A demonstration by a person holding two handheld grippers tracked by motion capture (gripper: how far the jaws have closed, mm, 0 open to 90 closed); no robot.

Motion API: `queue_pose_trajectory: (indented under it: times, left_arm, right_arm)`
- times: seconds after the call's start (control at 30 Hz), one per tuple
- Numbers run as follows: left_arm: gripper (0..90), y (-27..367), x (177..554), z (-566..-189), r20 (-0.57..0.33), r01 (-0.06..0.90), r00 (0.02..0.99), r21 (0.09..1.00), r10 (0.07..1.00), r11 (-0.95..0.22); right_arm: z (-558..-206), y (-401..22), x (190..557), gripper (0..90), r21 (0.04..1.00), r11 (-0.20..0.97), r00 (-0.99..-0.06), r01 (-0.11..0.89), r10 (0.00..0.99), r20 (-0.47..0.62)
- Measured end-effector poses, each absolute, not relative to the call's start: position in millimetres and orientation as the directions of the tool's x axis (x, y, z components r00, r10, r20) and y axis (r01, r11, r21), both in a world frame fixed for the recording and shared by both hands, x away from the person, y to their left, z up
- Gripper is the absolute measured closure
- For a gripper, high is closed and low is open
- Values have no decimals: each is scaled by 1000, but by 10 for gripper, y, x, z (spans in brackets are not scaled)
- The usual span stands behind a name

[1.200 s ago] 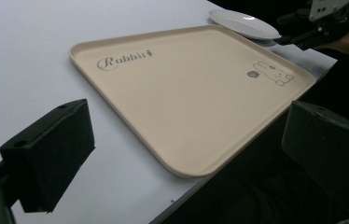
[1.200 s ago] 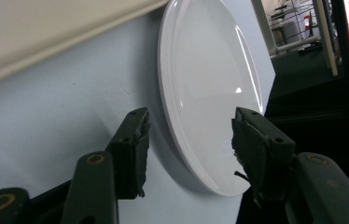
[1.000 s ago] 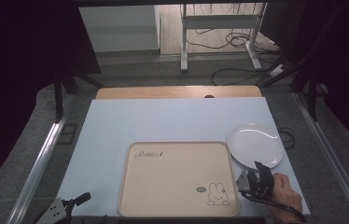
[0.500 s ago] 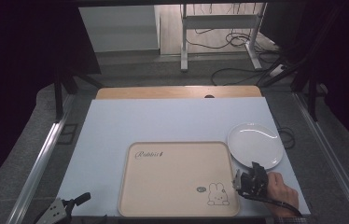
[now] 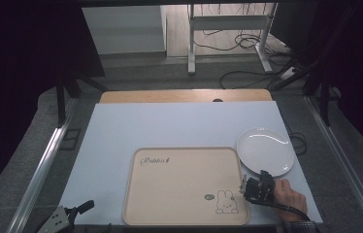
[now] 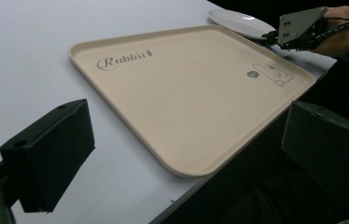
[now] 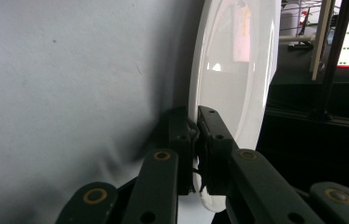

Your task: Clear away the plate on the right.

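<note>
The plate (image 5: 265, 151), at the right of the high view, looks glazed and glossy white, with bright reflections across it in the right gripper view. The tray (image 5: 185, 186), lower centre, is smooth matt beige, seemingly plastic, with printed lettering and a rabbit. The tabletop (image 5: 170, 126) is a pale matt sheet, faintly wrinkled beside the right gripper (image 7: 194, 140), whose jaws are matt black plastic with brass-coloured rivets. A wood-toned strip (image 5: 184, 95) edges the far side.

You're in a lab or test-bench room, not a home. Your white table (image 5: 179, 126) sits inside a metal rail frame (image 5: 43, 165), loose cables (image 5: 247, 73) run across the bare floor past a metal stand (image 5: 228, 29), and dark curtains (image 5: 19, 58) close off both sides.
</note>
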State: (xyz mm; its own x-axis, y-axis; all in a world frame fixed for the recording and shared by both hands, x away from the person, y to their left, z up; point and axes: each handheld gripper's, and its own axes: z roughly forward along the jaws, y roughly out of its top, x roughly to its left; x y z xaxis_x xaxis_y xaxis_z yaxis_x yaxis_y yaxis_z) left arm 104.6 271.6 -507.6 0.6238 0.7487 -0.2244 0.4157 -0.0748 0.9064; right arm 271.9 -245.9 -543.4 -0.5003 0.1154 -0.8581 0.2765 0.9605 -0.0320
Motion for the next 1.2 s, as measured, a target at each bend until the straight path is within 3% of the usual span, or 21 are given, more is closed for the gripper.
queue_pose_trajectory:
  times: [1.2]
  left_arm:
    - [18,2722,1048,-5078,-231,416,623,907,747,-66]
  right_arm:
    - [-5189,-2295,2371,843,-11,986,-342,165,47,-938]
